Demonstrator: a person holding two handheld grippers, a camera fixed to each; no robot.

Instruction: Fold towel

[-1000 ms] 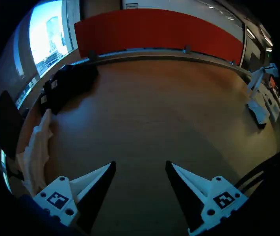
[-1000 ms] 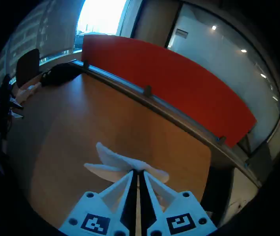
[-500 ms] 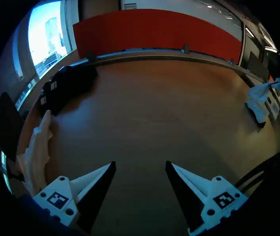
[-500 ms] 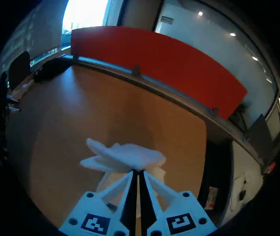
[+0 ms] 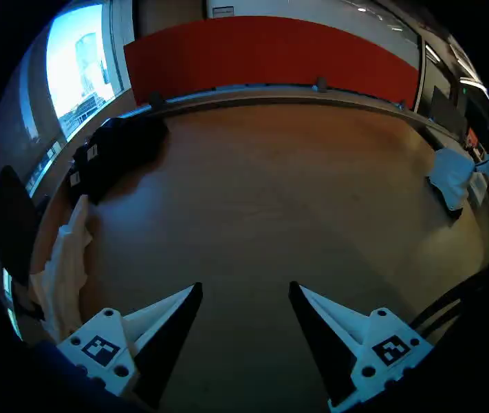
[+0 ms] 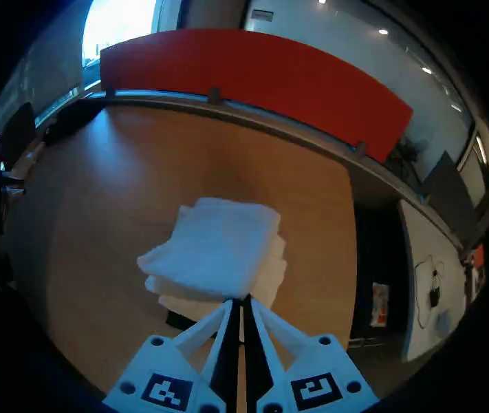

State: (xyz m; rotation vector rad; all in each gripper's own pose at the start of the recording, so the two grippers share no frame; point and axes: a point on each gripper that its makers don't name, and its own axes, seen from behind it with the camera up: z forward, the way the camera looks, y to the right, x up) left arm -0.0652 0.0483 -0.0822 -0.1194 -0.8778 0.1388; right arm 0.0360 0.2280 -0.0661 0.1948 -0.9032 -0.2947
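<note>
Towel (image 6: 216, 248): folded, pinched at its near edge by right hand-held gripper (image 6: 242, 303), extending straight ahead. Left hand-held gripper (image 5: 244, 286): held spread, well apart, over desk (image 5: 265, 179).

The left gripper (image 5: 244, 286) has two white plastic wedge-shaped fingers (image 5: 158, 318) with black inner faces. Each base bears a square black-and-white tag (image 5: 100, 349) ringed by dark screw holes. The right gripper (image 6: 241, 303) looks alike.
</note>
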